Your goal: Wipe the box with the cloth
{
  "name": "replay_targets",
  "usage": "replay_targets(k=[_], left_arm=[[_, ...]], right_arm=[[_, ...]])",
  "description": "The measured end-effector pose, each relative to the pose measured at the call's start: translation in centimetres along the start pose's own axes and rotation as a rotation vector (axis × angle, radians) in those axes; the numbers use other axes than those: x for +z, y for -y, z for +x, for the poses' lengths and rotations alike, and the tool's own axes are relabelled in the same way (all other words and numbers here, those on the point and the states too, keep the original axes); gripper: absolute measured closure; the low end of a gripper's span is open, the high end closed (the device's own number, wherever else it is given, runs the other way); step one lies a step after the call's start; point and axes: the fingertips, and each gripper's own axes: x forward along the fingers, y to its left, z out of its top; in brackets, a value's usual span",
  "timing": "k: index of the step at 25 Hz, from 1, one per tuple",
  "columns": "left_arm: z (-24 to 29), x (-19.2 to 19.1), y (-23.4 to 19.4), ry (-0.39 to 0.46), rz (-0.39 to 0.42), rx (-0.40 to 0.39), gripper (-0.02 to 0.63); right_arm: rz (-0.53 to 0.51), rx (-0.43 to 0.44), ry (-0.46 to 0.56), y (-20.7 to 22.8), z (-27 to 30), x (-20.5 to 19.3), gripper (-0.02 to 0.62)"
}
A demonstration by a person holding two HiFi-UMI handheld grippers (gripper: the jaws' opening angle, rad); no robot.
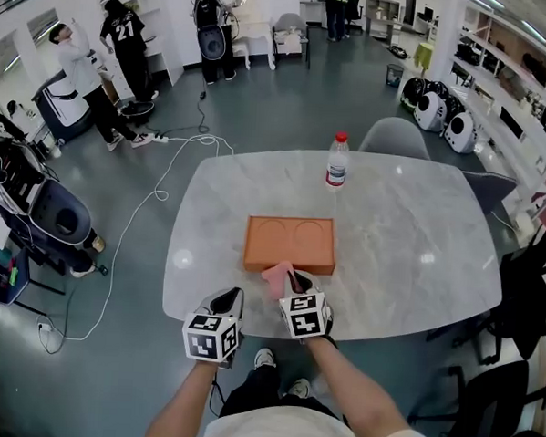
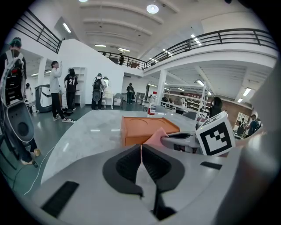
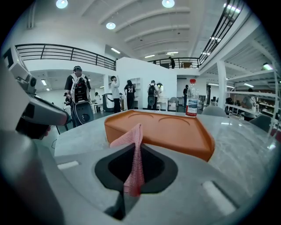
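Orange is what we look down on first: the box (image 1: 290, 244), a flat rectangular thing with two shallow round hollows in its top, lying on a pale marble table (image 1: 408, 257). At the near edge of the box we hold the right gripper (image 1: 293, 280), whose jaws are clamped on a pink cloth (image 1: 276, 275). In the right gripper view a strip of the cloth runs down between the dark pads, and its free end stands up in front of the box's near wall and reaches the top edge. Nearer to us than the box and off its left corner, apart from it, we hold the left gripper (image 1: 227, 302). Its jaws are pressed together with only a hairline slit between them and nothing gripped. Each gripper's cube shows black-and-white square markers and no lettering. Beyond the far side of the box, well apart from it, stands a clear bottle (image 1: 337, 162) with a red cap and a red-and-white label whose print is too small for us to read. Far beyond the box to its left, on the grey floor, a person (image 1: 126, 32) in a black top bears a white "21" on the back.
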Motion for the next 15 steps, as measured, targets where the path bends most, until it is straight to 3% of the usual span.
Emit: replay_targets(k=[15], left_arm=[[1.4, -0.5, 1.4, -0.008, 0.026, -0.025, 0.591]], right_arm=[[0.034, -0.098, -0.006, 4.9, -1.8, -1.9, 0.577]])
